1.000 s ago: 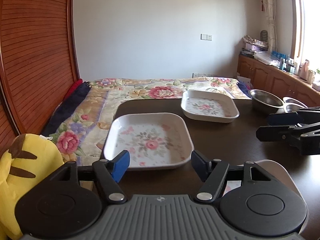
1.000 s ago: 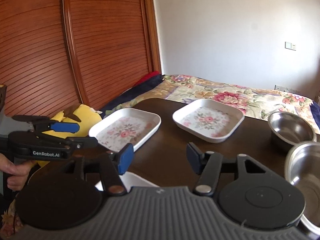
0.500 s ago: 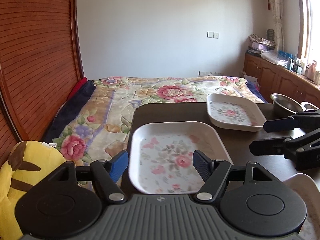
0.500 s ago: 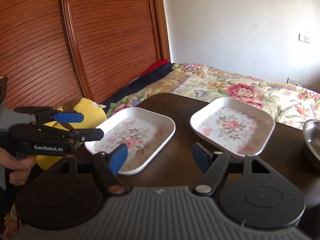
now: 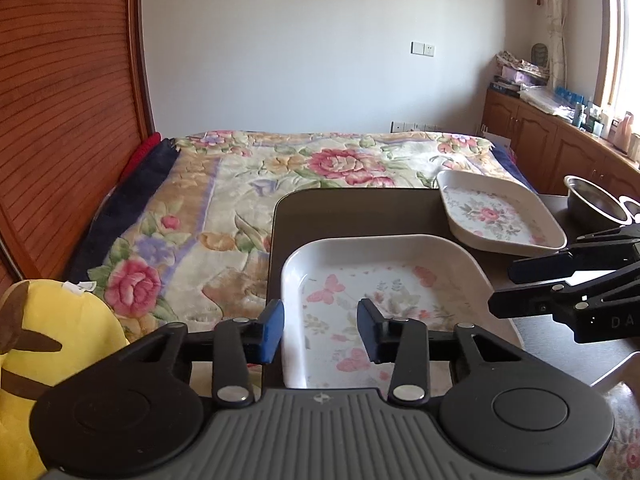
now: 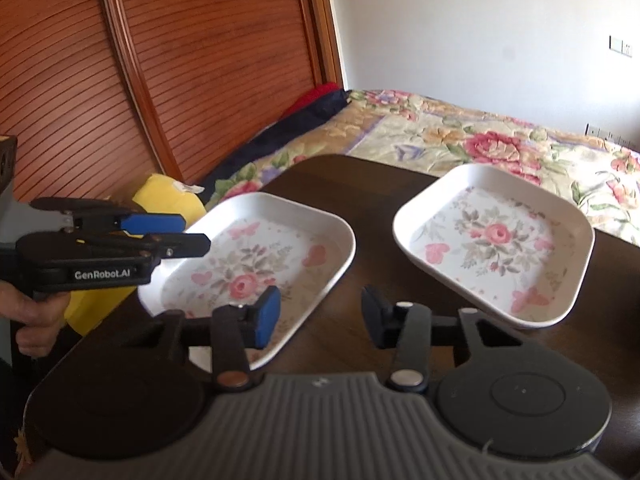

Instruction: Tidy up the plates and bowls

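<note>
Two white plates with flowers sit on the dark table [image 6: 372, 272]. The near plate [image 5: 384, 300] is right in front of the left gripper [image 5: 320, 330], at about 12 o'clock in the left wrist view. The far plate [image 5: 496, 212] is up at about 2 o'clock, close to the table's back edge. A shiny metal bowl [image 5: 592, 200] sits past it, at about 3 o'clock.

The left gripper's fingers are spread apart and hold nothing. The left side wall of the near plate sits right between them, one blue pad [image 5: 270, 332] outside it and the other pad over the plate's floor. I think the step in hand is to grab this plate by that wall.

The right gripper [image 6: 316, 316] is spread apart too and holds nothing. In its own view the near plate [image 6: 256, 268] is at about 10 o'clock and the far plate [image 6: 496, 240] is at about 1 o'clock. It hangs over the table between them.

To do it well, push the left gripper a little more forward, so the pads go deep onto the wall. Then squeeze slowly. The wall looks smooth and may slip, so hold it firmly and lift it flat. Keep clear of the yellow soft toy [image 5: 52, 352] at 8 o'clock, just off the table's edge.
</note>
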